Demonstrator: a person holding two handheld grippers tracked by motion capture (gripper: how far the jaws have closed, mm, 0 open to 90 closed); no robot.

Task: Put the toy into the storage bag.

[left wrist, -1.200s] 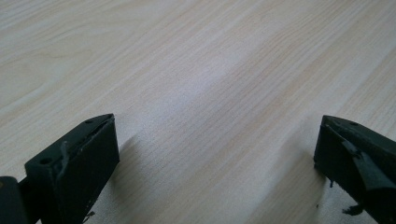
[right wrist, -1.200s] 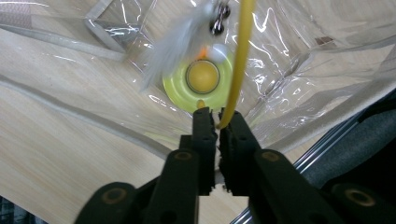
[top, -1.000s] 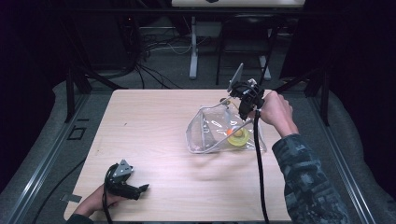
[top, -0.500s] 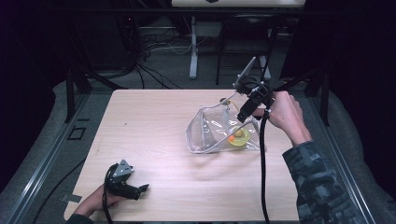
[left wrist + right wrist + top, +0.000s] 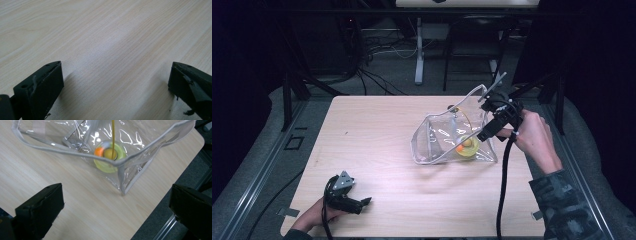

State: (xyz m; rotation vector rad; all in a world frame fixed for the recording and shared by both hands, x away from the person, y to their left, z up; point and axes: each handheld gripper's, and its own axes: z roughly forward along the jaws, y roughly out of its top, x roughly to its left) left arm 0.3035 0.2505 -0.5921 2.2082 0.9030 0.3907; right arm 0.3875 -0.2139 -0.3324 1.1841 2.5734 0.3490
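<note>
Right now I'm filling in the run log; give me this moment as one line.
left gripper: open, resting on table | right gripper: open, just released, beside clear bag | yellow ring toy: inside bag

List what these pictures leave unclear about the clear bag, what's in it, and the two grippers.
- Yellow-green round thing in the clear bag: glare and creased plastic blur it in the right gripper view; small in the high view. What it is, unclear.
- Bag's far end: cut off by the right gripper view's top edge.
- Left gripper: its fingertips are dark and small in the high view.
</note>
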